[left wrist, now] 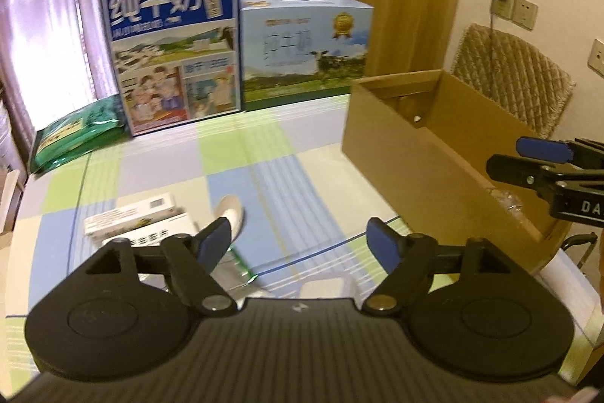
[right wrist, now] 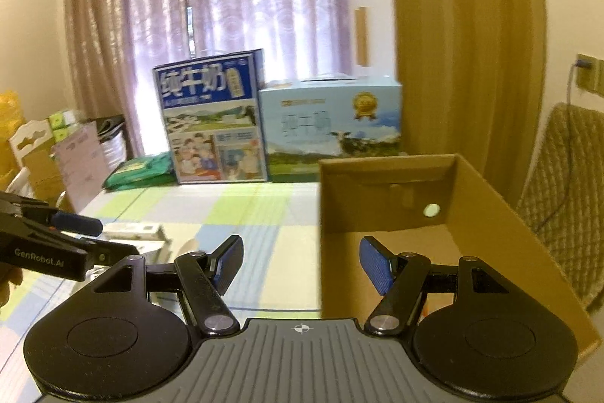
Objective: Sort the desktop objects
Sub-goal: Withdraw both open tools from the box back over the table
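Both tongs hang wide open and empty, left tongs (left wrist: 302, 244) above a white carton (left wrist: 130, 216), right tongs (right wrist: 300, 261) at the brown cardboard box (right wrist: 490, 233).

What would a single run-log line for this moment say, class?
left gripper: open, empty, above white boxes | right gripper: open, empty, at cardboard box rim | task: sorting unfinished

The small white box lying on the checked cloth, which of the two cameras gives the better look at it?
The left wrist view. There the white box lies close, just past the open left gripper, its top face and barcode label visible. In the right wrist view, the same box is a small, blurred strip, partly hidden behind the left gripper's finger.
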`<action>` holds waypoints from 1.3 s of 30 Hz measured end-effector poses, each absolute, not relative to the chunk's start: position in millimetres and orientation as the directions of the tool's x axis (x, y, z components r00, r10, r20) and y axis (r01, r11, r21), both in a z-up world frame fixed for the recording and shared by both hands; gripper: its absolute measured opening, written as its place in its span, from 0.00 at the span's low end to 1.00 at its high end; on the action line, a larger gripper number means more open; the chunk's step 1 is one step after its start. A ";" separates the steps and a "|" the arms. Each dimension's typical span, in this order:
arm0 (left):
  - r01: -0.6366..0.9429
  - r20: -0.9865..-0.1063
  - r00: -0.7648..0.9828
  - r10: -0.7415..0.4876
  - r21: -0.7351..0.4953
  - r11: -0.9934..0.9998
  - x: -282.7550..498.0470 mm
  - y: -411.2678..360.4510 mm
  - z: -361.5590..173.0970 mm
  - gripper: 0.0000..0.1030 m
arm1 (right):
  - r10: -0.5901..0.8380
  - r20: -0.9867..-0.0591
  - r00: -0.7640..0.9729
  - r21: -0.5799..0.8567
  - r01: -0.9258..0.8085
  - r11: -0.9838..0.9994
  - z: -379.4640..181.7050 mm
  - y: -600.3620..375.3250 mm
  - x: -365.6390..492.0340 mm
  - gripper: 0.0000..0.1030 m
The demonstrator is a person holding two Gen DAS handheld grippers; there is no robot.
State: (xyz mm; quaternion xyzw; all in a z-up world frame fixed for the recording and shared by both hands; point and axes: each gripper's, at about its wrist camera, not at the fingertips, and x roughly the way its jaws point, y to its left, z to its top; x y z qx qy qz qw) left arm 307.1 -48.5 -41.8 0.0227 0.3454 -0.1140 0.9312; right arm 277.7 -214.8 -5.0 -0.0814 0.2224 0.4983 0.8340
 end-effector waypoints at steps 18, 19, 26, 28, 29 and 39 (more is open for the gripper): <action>0.161 -0.699 0.709 -0.095 0.029 0.987 272.9 21.2 -56.8 0.87 | 0.819 -0.509 0.265 0.027 -0.946 0.323 -28.3 -185.4 235.5 0.80; 0.158 -0.701 0.707 -0.088 0.036 0.987 268.9 25.4 -57.8 0.87 | 0.817 -0.517 0.255 0.029 -0.949 0.314 -30.2 -183.6 234.2 0.80; 0.165 -0.726 0.682 -0.088 0.036 0.986 243.1 41.2 -70.0 0.87 | 0.816 -0.546 0.192 0.032 -0.968 0.249 -38.4 -173.0 218.4 0.82; 0.177 -0.736 0.670 -0.092 0.038 0.983 240.8 40.7 -76.0 0.87 | 0.813 -0.553 0.182 0.024 -0.972 0.233 -40.7 -170.4 213.7 0.82; 0.183 -0.741 0.665 -0.092 0.043 0.982 240.4 40.4 -79.2 0.87 | 0.812 -0.557 0.177 0.022 -0.974 0.227 -41.7 -169.3 211.6 0.82; 0.245 -0.763 0.635 -0.123 0.048 0.968 243.9 27.6 -92.7 0.87 | 0.776 -0.611 0.155 0.000 -0.981 0.195 -58.9 -154.3 208.0 0.82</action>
